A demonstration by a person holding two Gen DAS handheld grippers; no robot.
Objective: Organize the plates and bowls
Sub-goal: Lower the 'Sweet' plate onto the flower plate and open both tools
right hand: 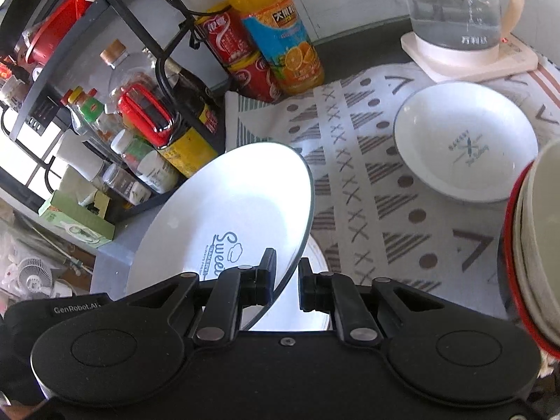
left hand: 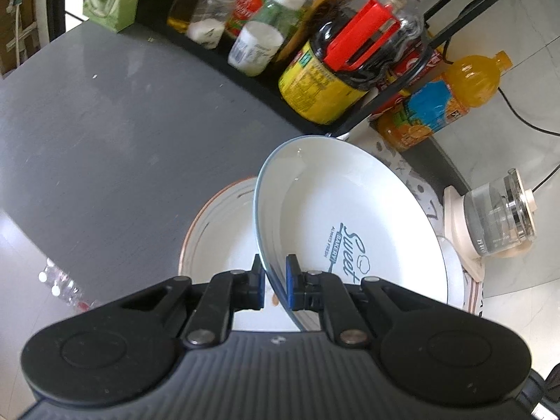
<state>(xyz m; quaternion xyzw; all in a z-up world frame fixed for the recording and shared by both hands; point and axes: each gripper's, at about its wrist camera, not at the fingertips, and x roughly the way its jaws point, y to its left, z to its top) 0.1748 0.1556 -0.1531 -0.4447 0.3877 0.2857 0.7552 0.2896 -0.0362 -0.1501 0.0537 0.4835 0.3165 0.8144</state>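
Note:
A white plate printed "Sweet Bakery" (left hand: 350, 217) hangs tilted above the table, gripped by both grippers on opposite sides of its rim. My left gripper (left hand: 274, 276) is shut on the near rim, its blue pads on either side of the edge. In the right wrist view the same plate (right hand: 231, 203) slants up to the left, and my right gripper (right hand: 285, 273) is shut on its rim. Under it lies another white plate with a brown rim (left hand: 217, 231), partly hidden. A white bowl (right hand: 465, 143) sits on the patterned cloth (right hand: 367, 189). Stacked red-rimmed bowls (right hand: 535, 238) stand at the right edge.
A black wire rack (left hand: 350, 119) packed with sauce bottles and jars borders the dark grey table (left hand: 105, 122). An orange juice bottle (right hand: 280, 42) and red cans (right hand: 241, 59) stand beside it. A glass kettle (right hand: 455, 7) stands on its base at the back.

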